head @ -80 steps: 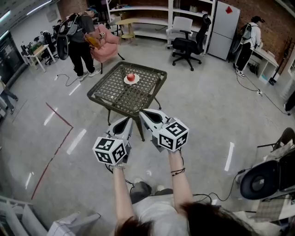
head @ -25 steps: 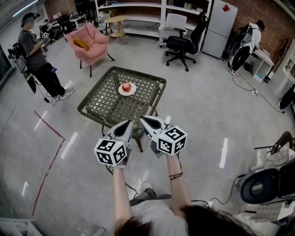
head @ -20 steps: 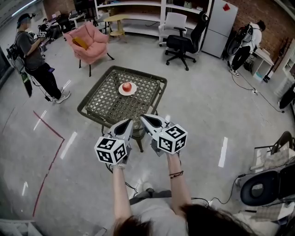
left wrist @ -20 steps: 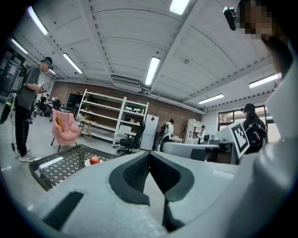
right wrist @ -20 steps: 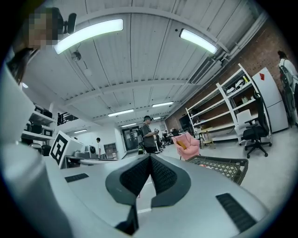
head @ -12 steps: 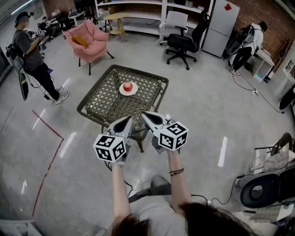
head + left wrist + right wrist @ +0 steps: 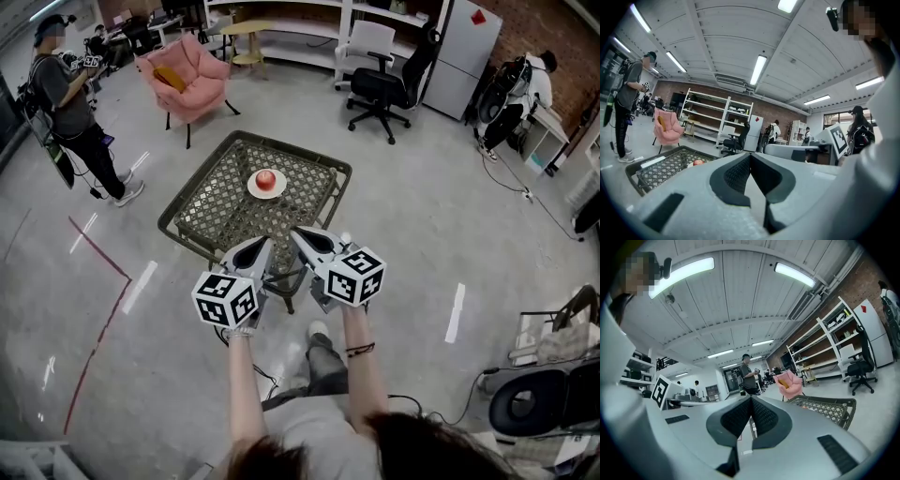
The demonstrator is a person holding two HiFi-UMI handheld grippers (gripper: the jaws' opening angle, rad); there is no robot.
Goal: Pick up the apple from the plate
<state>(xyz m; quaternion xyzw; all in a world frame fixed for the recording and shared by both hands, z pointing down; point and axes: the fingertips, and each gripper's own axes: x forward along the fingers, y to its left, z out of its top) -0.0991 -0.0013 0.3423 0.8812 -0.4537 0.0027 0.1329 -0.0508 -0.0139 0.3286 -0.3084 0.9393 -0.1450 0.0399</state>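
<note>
1. The apple (image 7: 267,179) sits on a small white plate (image 7: 253,190) in the upper middle of the head view. The plate rests on the far half of a dark lattice tabletop (image 7: 220,214).
2. The left gripper (image 7: 257,244) is in the centre of the frame, just left of the right gripper (image 7: 302,232). Both point up the picture toward the tabletop, and their tips lie over its near edge. Both are well apart from the apple.
3. In the left gripper view, the left gripper's jaws are pressed together with nothing between them. The apple shows small at the left, beyond the jaws.
4. In the right gripper view, the right gripper's jaws also meet along their length and carry nothing. The rim of the tabletop shows at the right.
5. Each gripper's marker cube faces the head camera, with the person's forearms running down to the bottom of the frame.
6. A pink armchair (image 7: 187,75) stands at the upper left and a black office chair (image 7: 386,89) at the top centre. A person (image 7: 70,103) stands at the far left edge.
7. A red line (image 7: 98,314) runs across the grey floor at the lower left.
</note>
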